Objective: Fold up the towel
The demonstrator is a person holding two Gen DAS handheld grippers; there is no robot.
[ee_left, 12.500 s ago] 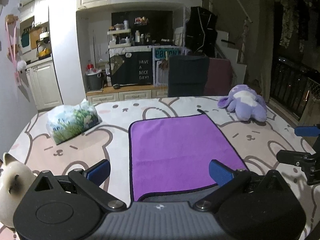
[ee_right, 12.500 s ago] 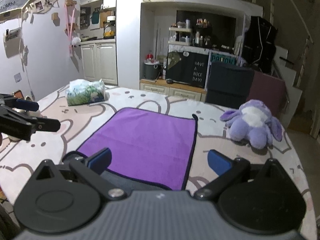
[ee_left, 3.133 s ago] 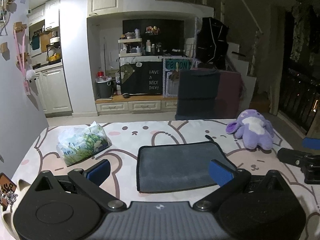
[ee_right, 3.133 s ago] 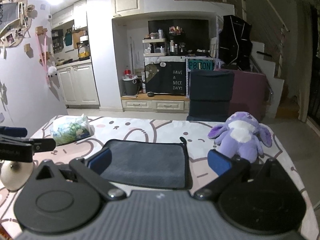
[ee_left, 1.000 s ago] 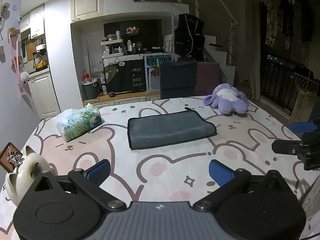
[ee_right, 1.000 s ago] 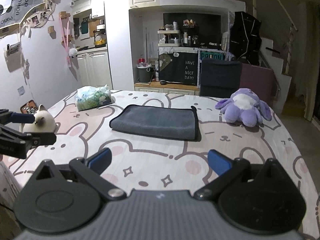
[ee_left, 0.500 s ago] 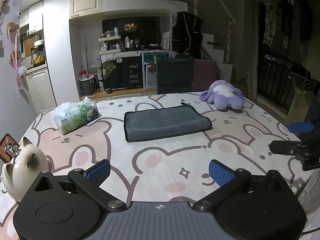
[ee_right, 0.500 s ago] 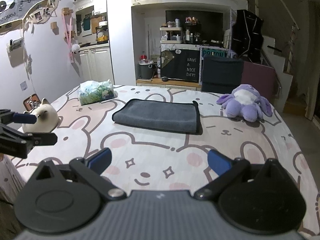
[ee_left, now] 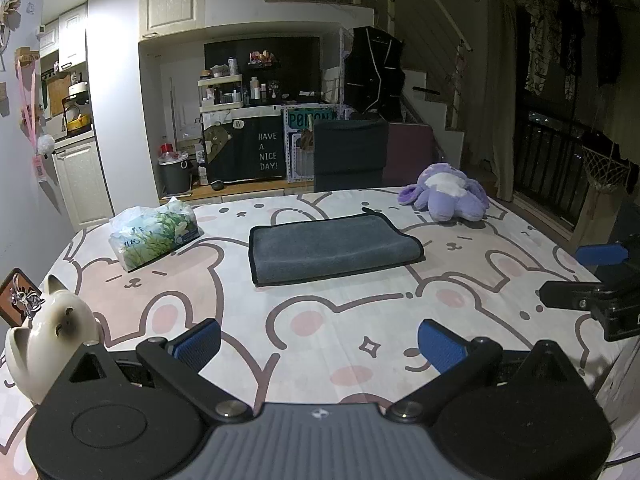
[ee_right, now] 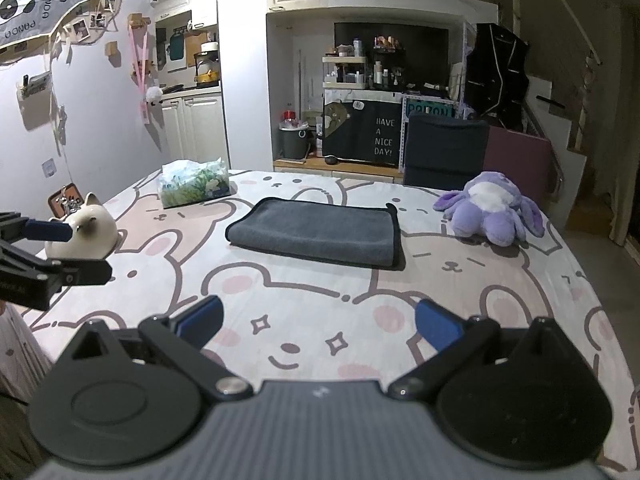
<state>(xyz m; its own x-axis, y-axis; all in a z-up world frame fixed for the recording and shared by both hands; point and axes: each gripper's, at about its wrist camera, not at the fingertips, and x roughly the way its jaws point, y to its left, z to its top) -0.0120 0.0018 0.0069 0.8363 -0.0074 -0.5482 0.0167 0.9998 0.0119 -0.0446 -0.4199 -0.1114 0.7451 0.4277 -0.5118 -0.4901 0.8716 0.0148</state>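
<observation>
The towel (ee_left: 330, 246) lies folded in a flat rectangle, grey side up with a dark edge, in the middle of the bunny-print table; it also shows in the right wrist view (ee_right: 320, 236). My left gripper (ee_left: 320, 346) is open and empty, held back near the table's front edge, well short of the towel. My right gripper (ee_right: 318, 322) is open and empty too, also back from the towel. Each gripper shows at the edge of the other's view: the right gripper (ee_left: 592, 276), the left gripper (ee_right: 52, 252).
A tissue pack (ee_left: 154, 232) lies left of the towel. A purple plush toy (ee_left: 448, 198) sits at the far right. A white cat figurine (ee_left: 48, 336) stands at the near left edge. A dark chair (ee_left: 350, 154) stands behind the table.
Both grippers have drawn back from the towel toward the front of the table over the last second. The towel, earlier spread purple side up, now lies folded and still.
</observation>
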